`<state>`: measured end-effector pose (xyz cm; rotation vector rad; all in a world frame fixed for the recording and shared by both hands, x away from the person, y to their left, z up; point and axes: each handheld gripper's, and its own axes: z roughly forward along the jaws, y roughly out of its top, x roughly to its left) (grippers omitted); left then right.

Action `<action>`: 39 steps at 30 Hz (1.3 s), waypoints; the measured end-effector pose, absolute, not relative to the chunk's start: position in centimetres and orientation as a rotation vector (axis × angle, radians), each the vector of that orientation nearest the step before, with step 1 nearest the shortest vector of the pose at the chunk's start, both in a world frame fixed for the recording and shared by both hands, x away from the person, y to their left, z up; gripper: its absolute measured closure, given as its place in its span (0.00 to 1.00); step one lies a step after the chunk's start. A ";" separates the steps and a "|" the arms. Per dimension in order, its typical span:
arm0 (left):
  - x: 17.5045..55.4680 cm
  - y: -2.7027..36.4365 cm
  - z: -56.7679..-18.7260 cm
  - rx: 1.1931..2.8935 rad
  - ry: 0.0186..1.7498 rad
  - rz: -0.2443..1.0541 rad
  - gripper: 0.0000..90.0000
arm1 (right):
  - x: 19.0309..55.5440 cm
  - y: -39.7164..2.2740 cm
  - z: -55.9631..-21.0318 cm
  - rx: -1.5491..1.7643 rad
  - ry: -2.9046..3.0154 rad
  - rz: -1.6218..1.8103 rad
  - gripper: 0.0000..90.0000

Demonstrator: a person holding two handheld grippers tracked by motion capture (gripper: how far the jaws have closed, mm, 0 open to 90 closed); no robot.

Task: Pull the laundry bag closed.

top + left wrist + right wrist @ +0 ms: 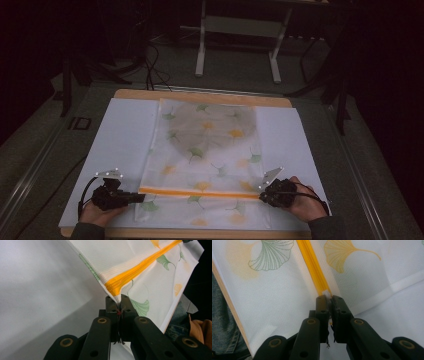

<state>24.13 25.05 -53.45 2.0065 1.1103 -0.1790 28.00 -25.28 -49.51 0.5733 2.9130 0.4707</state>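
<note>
High view: each hand-held gripper, left and right, clamps the mesh bag's orange zipper ends (stretched between)

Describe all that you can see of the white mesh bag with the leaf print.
The white mesh bag with green and yellow leaf prints lies flat on a white sheet. An orange zipper band crosses it near the person. The left tool pinches one zipper end, the right tool the other. A round shape shows dimly through its far half.

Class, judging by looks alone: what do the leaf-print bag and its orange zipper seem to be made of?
Leaf-print bag: likely fine synthetic mesh, matte and semi-sheer; woven grid visible, a dark round shape shows through.
Orange zipper: probably woven tape with plastic coil teeth; ribbed, slightly glossy.
</note>
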 end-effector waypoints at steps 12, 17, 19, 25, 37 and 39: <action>23.9 25.3 -53.4 2.012 1.116 -0.136 0.85 | 27.9 -25.5 -49.7 0.586 2.903 0.496 0.94; 23.8 25.8 -53.0 1.978 1.149 -0.038 0.75 | 27.9 -25.8 -49.6 0.607 2.897 0.495 0.94; 23.6 26.0 -52.7 1.954 1.151 0.006 0.73 | 28.0 -26.1 -49.6 0.612 2.890 0.516 0.93; 23.4 26.4 -52.2 1.936 1.159 0.090 0.72 | 28.0 -26.8 -49.5 0.692 2.840 0.629 0.81; 23.2 26.2 -52.0 1.935 1.165 0.260 0.69 | 27.8 -29.0 -49.1 0.865 2.661 0.978 0.63; 23.2 26.2 -52.0 1.940 1.170 0.278 0.68 | 27.7 -29.4 -49.3 0.891 2.624 0.995 0.61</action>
